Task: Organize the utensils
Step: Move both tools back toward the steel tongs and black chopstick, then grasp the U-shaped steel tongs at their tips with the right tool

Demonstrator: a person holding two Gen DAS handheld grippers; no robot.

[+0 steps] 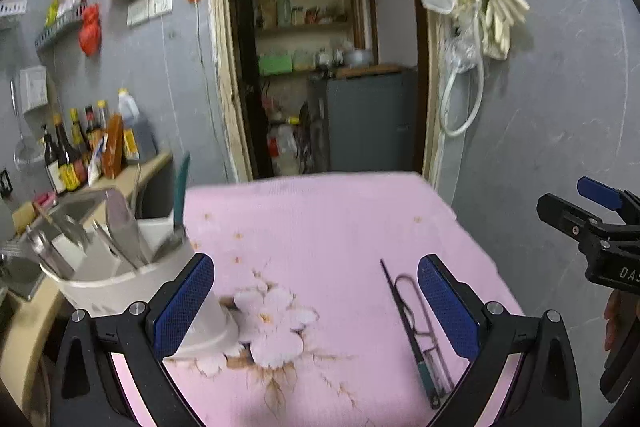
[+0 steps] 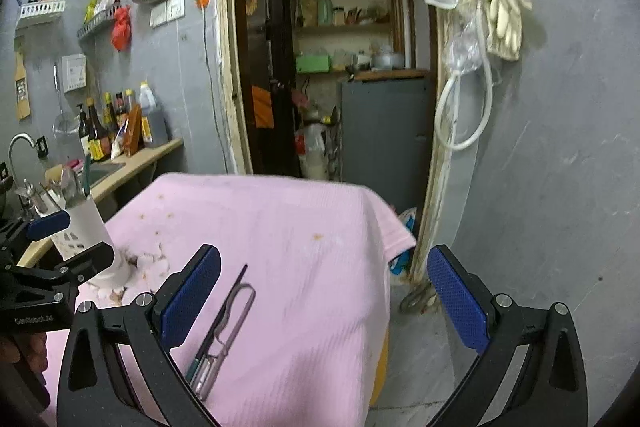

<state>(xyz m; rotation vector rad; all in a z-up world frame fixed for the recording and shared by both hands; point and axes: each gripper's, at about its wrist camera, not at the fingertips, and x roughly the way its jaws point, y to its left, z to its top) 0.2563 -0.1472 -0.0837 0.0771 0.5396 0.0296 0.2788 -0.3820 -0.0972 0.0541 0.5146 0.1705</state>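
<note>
Left wrist view: the left gripper (image 1: 314, 301) fills the bottom of the frame, its blue-padded jaws standing wide apart with nothing between them but cloth. The pink floral cloth covering the tabletop (image 1: 320, 219) runs from the centre to the lower edge. At lower left, the white plastic utensil holder (image 1: 124, 279) stands on the cloth; its base is partly masked by the left blue pad. It contains a teal-handled utensil (image 1: 181, 195) and several metal utensils (image 1: 116, 227), which are motion-blurred and cannot be identified individually. At lower right, a thin black-and-teal snipping tool with a wire loop (image 1: 416, 335) lies flat on the cloth, just beside the inner face of the right blue pad; its near end is cut off behind the gripper frame. The right gripper (image 1: 600, 223) enters at the right edge, cropped, jaws apart.

Right wrist view: the right gripper (image 2: 324, 301) occupies the bottom, jaws wide apart and empty. The snipping tool (image 2: 224, 331) lies at lower centre-left, close to the left blue pad, its lower end hidden by the frame. The holder (image 2: 86, 227) sits at far left, partly screened by the left gripper (image 2: 60, 239). Sauce bottles (image 2: 104, 127) stand on the counter at left.
</note>
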